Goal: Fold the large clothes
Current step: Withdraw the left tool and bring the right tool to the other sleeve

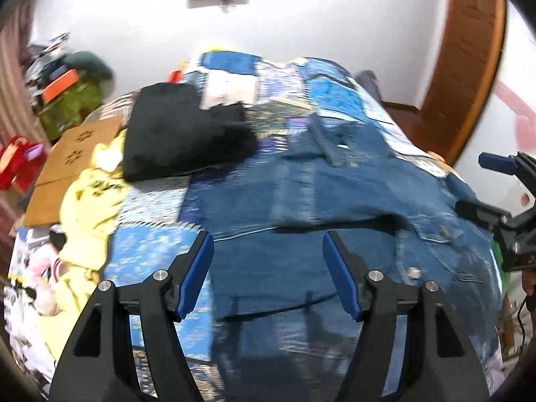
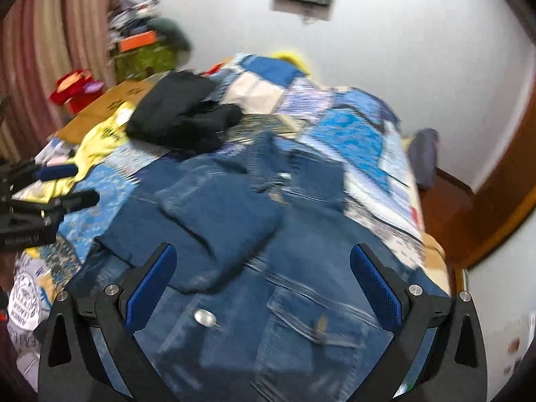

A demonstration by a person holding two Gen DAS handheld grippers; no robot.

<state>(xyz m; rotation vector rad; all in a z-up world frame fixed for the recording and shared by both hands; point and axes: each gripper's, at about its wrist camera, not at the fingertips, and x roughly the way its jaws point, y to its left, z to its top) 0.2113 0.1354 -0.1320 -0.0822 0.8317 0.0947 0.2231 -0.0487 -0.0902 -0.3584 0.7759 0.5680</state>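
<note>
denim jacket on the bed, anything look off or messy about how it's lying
Yes: the denim jacket is rumpled rather than flat, with one sleeve flopped across its front. Both claws, left and right, hover open above it.

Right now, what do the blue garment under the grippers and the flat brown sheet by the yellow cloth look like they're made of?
Blue garment: denim, judging by the faded indigo weave, stitched pocket flap and shiny metal button. Brown sheet: probably matte corrugated cardboard, flat and stiff with punched cut-outs; blur leaves that open.

Both hand-held grippers [image 1: 268, 244] [image 2: 263, 258] agape, empty.
</note>
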